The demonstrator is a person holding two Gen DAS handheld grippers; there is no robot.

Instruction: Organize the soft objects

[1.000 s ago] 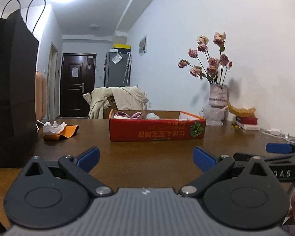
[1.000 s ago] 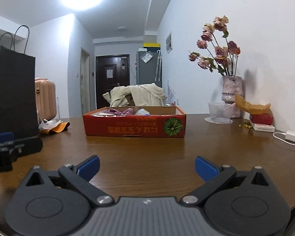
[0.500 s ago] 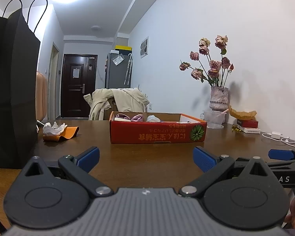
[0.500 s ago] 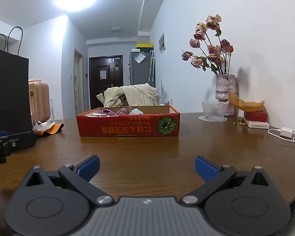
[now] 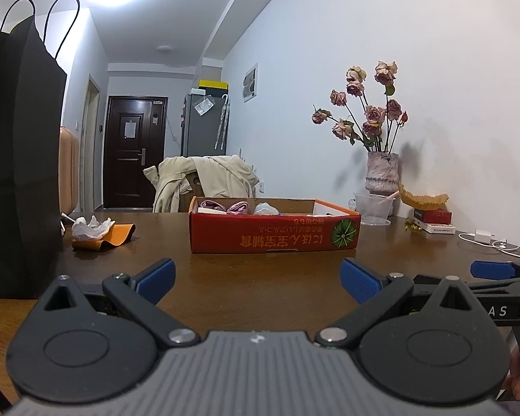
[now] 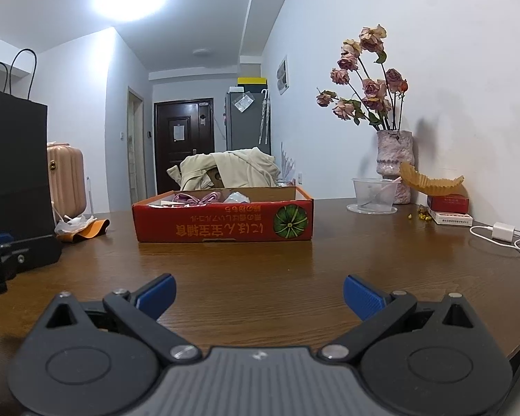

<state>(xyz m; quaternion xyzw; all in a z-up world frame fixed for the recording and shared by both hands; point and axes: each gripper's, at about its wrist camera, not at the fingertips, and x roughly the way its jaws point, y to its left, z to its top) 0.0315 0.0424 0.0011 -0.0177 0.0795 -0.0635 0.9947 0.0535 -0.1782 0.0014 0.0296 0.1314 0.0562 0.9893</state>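
Left wrist view: the left gripper (image 5: 256, 279) hangs spread wide and empty above the brown wooden table (image 5: 260, 298), and the right gripper (image 6: 259, 294) is just as wide and empty. Straight ahead of both sits the shallow red cardboard box (image 6: 223, 222), well apart from the blue pads. Inside it, pink folded cloth pieces (image 6: 199, 197) and a pale crumpled bundle (image 6: 237, 196) peek over the rim. Left of the box lies a white crumpled tissue on an orange cloth (image 5: 102, 232). Best approach, I'd say: come in over the near wall, drop down onto one piece, pinch its middle gently.
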